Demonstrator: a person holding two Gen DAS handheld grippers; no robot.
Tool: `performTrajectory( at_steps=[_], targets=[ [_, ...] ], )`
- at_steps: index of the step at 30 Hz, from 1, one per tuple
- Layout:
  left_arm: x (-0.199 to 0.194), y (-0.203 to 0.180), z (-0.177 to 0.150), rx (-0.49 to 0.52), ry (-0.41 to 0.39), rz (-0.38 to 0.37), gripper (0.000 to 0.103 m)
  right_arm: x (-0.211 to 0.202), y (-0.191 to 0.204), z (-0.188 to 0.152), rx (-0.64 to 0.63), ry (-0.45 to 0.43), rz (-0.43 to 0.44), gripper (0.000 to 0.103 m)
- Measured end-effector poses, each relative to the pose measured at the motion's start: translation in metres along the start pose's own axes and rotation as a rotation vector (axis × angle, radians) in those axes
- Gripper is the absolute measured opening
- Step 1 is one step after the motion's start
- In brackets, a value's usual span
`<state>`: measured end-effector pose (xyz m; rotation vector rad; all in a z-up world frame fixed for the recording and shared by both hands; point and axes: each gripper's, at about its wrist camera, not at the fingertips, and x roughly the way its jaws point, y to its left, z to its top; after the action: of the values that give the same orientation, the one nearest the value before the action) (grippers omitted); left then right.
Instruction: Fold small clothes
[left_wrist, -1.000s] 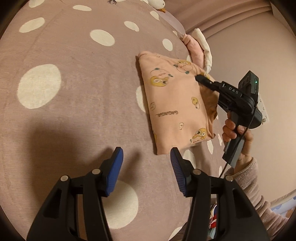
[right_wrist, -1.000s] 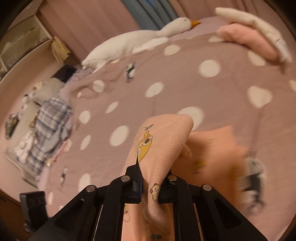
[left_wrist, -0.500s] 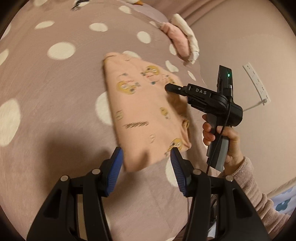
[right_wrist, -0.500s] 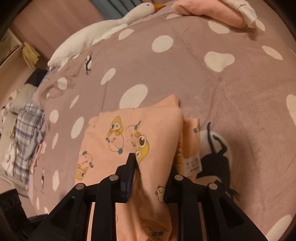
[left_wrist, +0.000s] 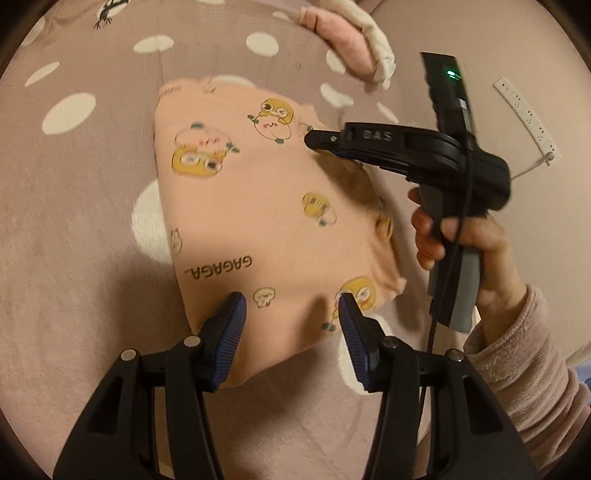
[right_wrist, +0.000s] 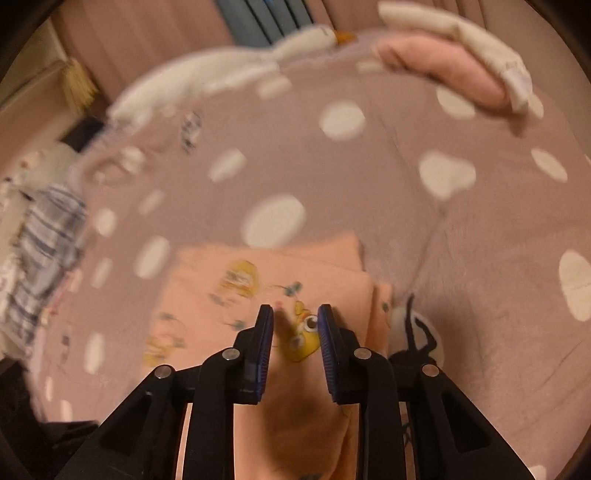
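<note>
Spanning the near edge of the folded garment (left_wrist: 258, 229), the left gripper (left_wrist: 291, 317) stands with its jaws spread wide, the ribbed blue pads (left_wrist: 231, 332) gripping nothing. The garment is a soft peach knit, folded to a rough rectangle with rounded corners, printed with yellow cartoon figures and the word "GAGAGA"; it lies flat on the bedspread (left_wrist: 74, 221), a mauve, short-napped fabric with large cream dots. Above the garment's far right part, the right gripper (left_wrist: 314, 142), a black plastic tool on a grey handle, is held in the person's right hand (left_wrist: 461, 240). In the right wrist view its jaws are parted with a gap between the pads (right_wrist: 264, 339), and the cloth (right_wrist: 280, 288) lies below them, released. One second ago these jaws were clenched on a raised fold of the garment; half a second ago they had begun to part as it settled. The left gripper has come forward over the garment. Farther off lie a pink and cream bundle (left_wrist: 354, 51) and a white plush goose (right_wrist: 221, 74).
</note>
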<state>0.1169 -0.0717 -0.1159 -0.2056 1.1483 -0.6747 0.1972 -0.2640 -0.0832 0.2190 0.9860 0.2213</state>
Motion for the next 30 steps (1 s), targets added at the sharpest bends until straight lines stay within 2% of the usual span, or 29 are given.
performTrajectory(
  at_steps=[3,8,14,17,22,30],
  targets=[
    [0.005,0.004,0.000,-0.004,0.014,0.002,0.050,0.007,-0.008,-0.001,0.026,-0.002,-0.008,0.027],
    [0.005,0.006,0.002,-0.016,0.013,-0.001,0.052,-0.012,0.002,-0.006,-0.010,-0.014,-0.022,0.027],
    [0.000,0.007,-0.003,-0.050,0.006,-0.017,0.052,-0.054,0.017,-0.042,-0.105,-0.057,0.128,0.027],
    [-0.001,0.008,-0.002,-0.062,0.003,-0.020,0.052,-0.058,0.028,-0.066,-0.174,-0.034,0.145,0.027],
    [-0.004,0.009,-0.008,-0.069,0.000,-0.016,0.052,-0.041,0.030,-0.094,-0.243,0.041,0.058,0.027],
    [-0.013,0.008,-0.019,-0.060,-0.009,0.008,0.052,-0.049,0.019,-0.105,-0.213,0.034,0.017,0.027]
  ],
)
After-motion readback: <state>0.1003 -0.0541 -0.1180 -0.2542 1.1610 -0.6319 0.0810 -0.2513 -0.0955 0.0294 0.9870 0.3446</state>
